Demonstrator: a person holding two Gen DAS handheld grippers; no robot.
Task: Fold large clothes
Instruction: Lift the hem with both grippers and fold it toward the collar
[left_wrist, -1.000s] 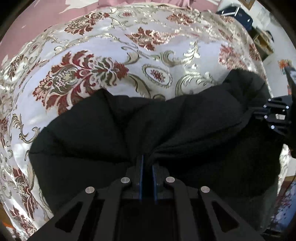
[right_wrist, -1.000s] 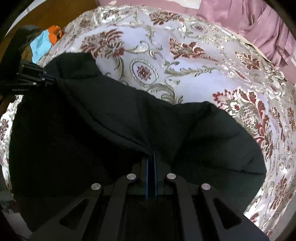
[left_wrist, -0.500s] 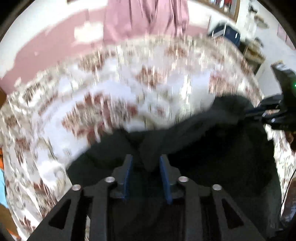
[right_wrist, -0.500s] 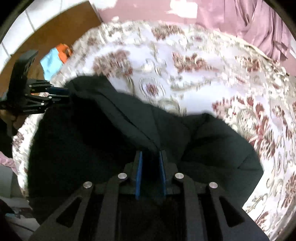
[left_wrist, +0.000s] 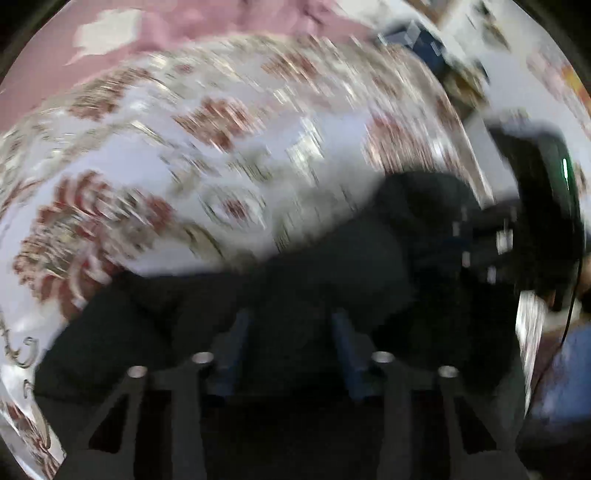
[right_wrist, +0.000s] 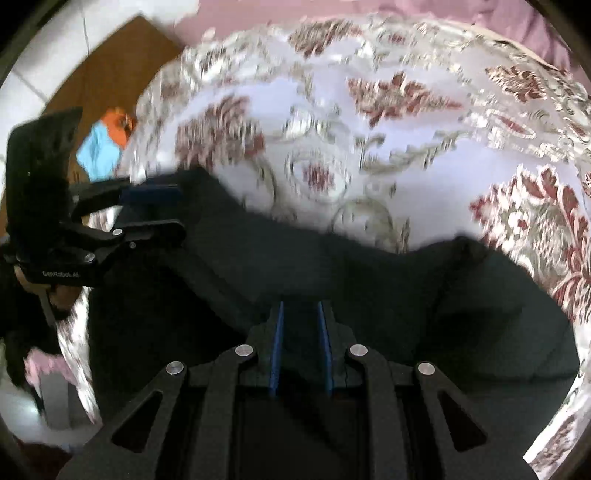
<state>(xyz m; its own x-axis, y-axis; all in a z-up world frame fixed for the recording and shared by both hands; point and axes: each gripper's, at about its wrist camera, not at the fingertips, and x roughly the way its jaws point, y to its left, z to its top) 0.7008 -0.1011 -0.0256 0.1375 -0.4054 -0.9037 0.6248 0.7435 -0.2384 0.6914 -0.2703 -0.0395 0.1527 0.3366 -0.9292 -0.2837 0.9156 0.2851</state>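
Note:
A large black garment (left_wrist: 332, 266) lies on a white bedspread with red and gold flowers (left_wrist: 184, 155). My left gripper (left_wrist: 291, 332) is open just above the garment's near edge; the view is blurred. My right gripper (right_wrist: 299, 321) is open, with garment cloth (right_wrist: 332, 266) lying under its blue fingers. The left gripper (right_wrist: 155, 210) also shows in the right wrist view, open at the garment's left corner. The right gripper (left_wrist: 472, 243) shows at the garment's right end in the left wrist view.
The bedspread (right_wrist: 406, 129) reaches back to a pink wall and pink curtain (right_wrist: 480, 22). Blue and orange cloth (right_wrist: 103, 144) lies on the brown floor left of the bed. Furniture with a dark blue bag (left_wrist: 417, 37) stands at the right.
Both grippers were shut on the garment's edge a second ago. They have opened and let it go, and the garment lies lower on the bed. Both cameras have pulled back.

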